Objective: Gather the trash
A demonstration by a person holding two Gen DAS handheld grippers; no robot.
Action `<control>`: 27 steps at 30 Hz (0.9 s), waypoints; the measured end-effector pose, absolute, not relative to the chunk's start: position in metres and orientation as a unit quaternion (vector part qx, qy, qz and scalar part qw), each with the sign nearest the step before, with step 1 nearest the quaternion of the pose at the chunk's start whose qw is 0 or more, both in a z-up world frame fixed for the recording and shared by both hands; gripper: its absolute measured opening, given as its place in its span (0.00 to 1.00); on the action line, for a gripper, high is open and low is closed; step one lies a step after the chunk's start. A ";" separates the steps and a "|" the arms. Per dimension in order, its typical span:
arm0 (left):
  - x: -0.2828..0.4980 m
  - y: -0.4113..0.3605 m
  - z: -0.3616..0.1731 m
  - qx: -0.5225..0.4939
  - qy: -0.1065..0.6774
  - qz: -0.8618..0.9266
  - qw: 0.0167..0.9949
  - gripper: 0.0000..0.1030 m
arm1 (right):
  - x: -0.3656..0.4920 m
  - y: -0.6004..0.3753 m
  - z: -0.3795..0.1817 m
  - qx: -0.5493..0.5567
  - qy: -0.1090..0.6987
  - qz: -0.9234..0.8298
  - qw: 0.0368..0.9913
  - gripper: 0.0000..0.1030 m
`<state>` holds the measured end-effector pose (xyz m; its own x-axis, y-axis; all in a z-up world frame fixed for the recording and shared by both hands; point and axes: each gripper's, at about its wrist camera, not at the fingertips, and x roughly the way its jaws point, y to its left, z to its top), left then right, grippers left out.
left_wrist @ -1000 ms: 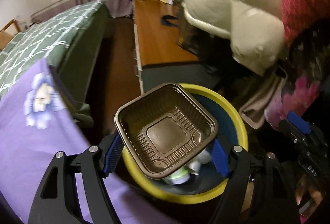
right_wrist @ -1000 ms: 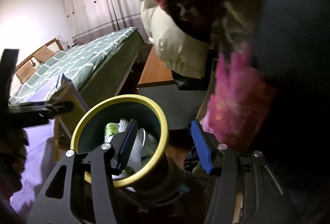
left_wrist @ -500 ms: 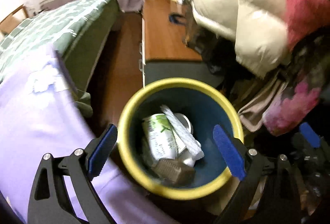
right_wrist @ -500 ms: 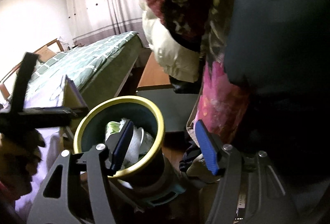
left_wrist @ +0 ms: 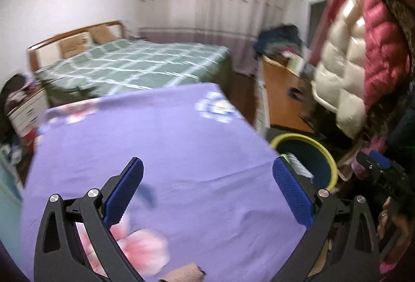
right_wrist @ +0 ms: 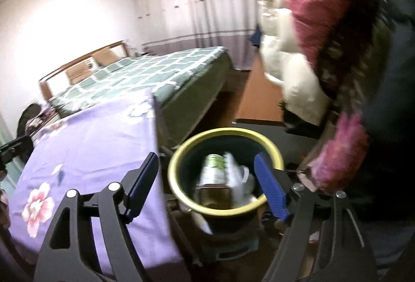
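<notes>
My left gripper point(left_wrist: 207, 165) hangs over the purple flowered tablecloth point(left_wrist: 181, 147), its jaws opening wide with nothing between them. The yellow-rimmed dark bin point(left_wrist: 303, 138) stands past the table's right edge. In the right wrist view the bin point(right_wrist: 223, 131) holds a green-and-white carton point(right_wrist: 212, 170), a brown plastic tray point(right_wrist: 212, 193) and white scraps point(right_wrist: 238, 175). My right gripper point(right_wrist: 206, 156) hovers just before the bin, jaws opening and gripping nothing. A small brownish object point(left_wrist: 181, 273) lies on the cloth at the bottom edge, blurred.
A bed with a green checked cover point(left_wrist: 145, 66) stands behind the table. A wooden desk point(left_wrist: 280, 90) with clutter runs along the right. Cream and red padded jackets point(left_wrist: 363, 53) hang close above the bin. A white drawer unit point(left_wrist: 26, 110) stands at the left.
The brown tray left my left gripper and now lies in the bin. The left gripper swung up and left to over the purple cloth, opening wide. The right gripper opened wider and pulled back.
</notes>
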<state>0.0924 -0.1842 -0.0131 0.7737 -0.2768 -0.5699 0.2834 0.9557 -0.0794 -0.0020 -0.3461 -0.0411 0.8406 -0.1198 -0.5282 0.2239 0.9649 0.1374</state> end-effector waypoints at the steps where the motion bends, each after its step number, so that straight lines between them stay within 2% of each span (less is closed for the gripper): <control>1: 0.083 -0.167 -0.010 -0.005 0.298 -0.134 0.945 0.95 | -0.002 -0.340 -0.039 0.093 0.268 -0.082 0.956 0.74; 3: 0.063 -0.136 -0.004 -0.025 0.284 -0.111 0.952 0.95 | -0.004 -0.325 -0.037 0.080 0.266 -0.070 0.958 0.78; 11: 0.009 -0.073 0.006 -0.037 0.245 -0.047 0.968 0.95 | -0.026 -0.302 -0.032 0.078 0.255 -0.059 0.962 0.81; 20: -0.014 -0.048 -0.002 -0.036 0.246 -0.005 0.968 0.95 | -0.028 -0.291 -0.029 0.069 0.253 -0.058 0.963 0.85; 27: -0.006 -0.059 -0.003 -0.032 0.250 -0.007 0.968 0.95 | -0.024 -0.284 -0.032 0.060 0.259 -0.055 0.962 0.85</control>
